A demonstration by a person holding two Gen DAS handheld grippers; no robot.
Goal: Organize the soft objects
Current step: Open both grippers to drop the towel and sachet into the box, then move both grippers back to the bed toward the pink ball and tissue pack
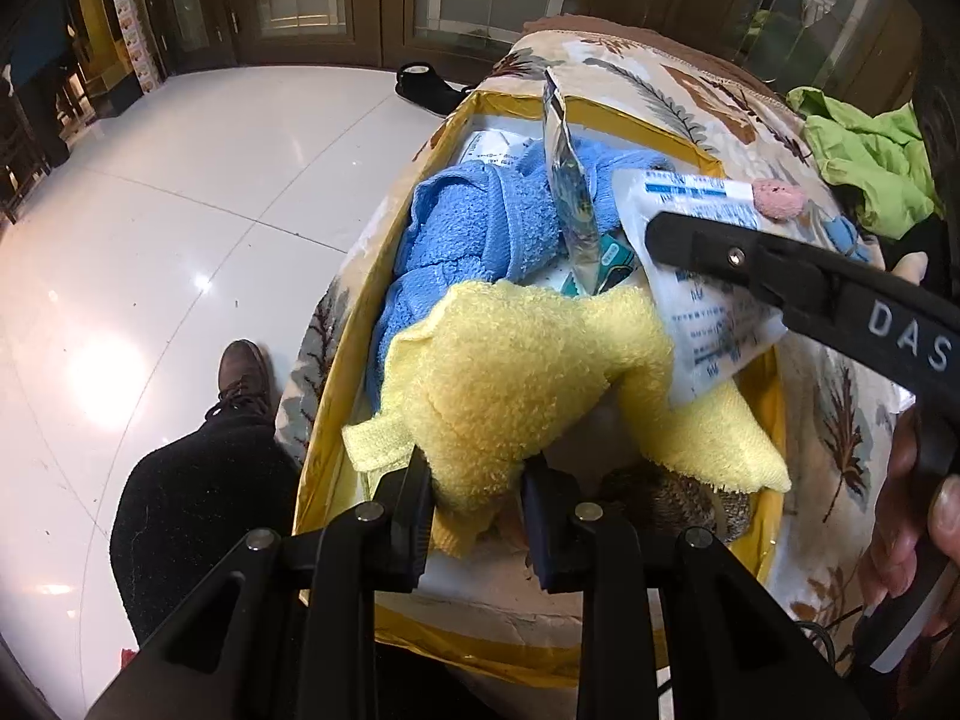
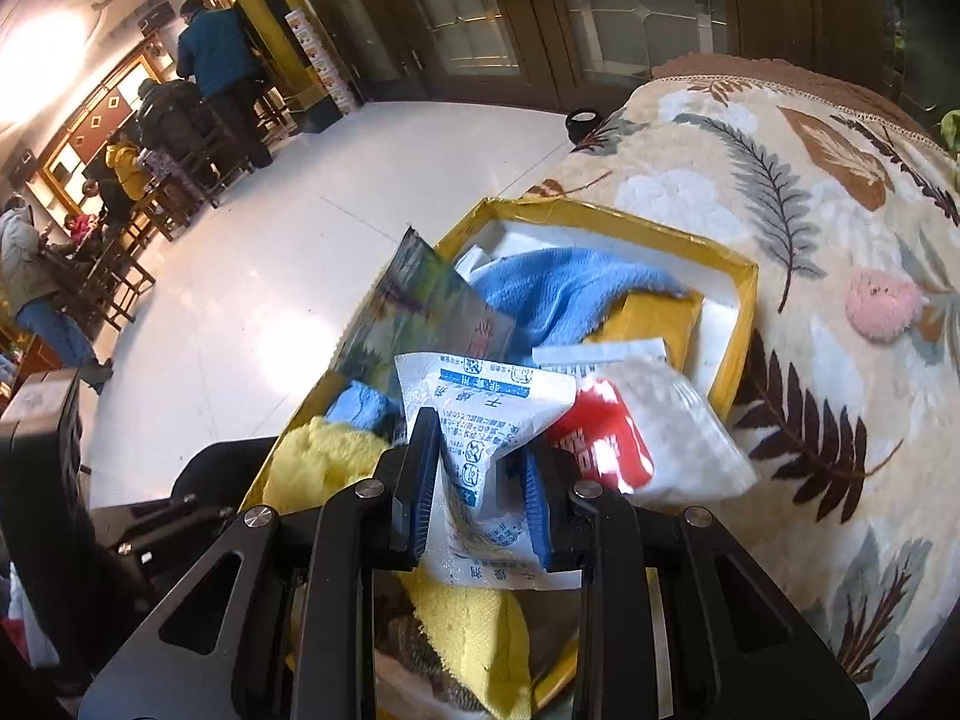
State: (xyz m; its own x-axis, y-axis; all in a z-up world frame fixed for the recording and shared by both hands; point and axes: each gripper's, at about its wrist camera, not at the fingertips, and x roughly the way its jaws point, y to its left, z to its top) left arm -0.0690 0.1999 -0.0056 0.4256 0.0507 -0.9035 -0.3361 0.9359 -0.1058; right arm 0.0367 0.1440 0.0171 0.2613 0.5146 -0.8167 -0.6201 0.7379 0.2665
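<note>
Over the shallow yellow cardboard box (image 1: 630,114) now, which sits on a leaf-patterned plush blanket (image 1: 840,420). The left gripper (image 1: 477,480) has a fold of the fluffy yellow terry towel (image 1: 516,372) between its fingers, though whether the pads actually press on the pile I cannot tell. That towel looks light, limp and grippy; I'd judge it hangs and drags wherever it is lifted, so a bunched fold is the right place to pinch.

The right gripper (image 2: 480,468) is clamped on a white printed plastic sachet (image 2: 480,414), crumpled at the pinch. It is thin, slick film, likely to slide unless held well in from its sealed edge.

Beyond the left fingers lie a blue fleecy towel (image 1: 468,228) and a shiny foil pouch (image 1: 570,192) standing on edge. Just right of the right gripper sits a red-and-white pouch (image 2: 606,438), and farther right on the blanket a pink pom-pom (image 2: 882,303).
</note>
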